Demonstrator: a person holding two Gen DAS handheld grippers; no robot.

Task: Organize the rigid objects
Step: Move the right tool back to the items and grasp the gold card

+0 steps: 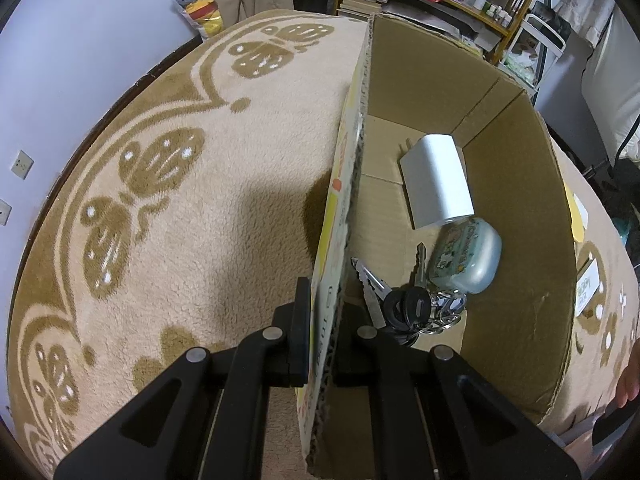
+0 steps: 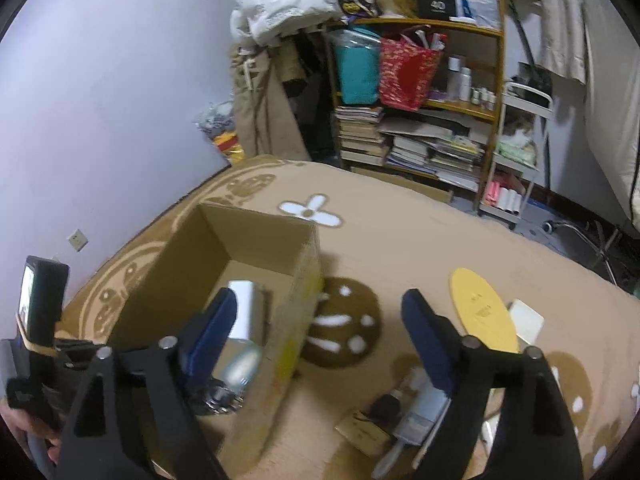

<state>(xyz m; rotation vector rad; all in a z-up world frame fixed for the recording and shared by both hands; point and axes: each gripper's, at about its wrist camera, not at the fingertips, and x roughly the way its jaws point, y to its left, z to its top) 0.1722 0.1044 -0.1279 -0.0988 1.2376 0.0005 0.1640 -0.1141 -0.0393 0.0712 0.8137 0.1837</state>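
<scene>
Left wrist view gets right inside the cardboard box [image 1: 516,200]: a white charger block [image 1: 438,182] at 12 o'clock, a pale green patterned case [image 1: 466,258] touching it below, and a bunch of keys [image 1: 404,304] at 6 o'clock, while the left gripper [image 1: 322,336] is clamped on the box's near wall. Right wrist view alone shows the right gripper [image 2: 320,336] spread wide and empty above the patterned rug [image 2: 400,232] (picture blurred), with a yellow disc [image 2: 482,312] at 2 o'clock and small items I can't identify at 5 o'clock.
</scene>
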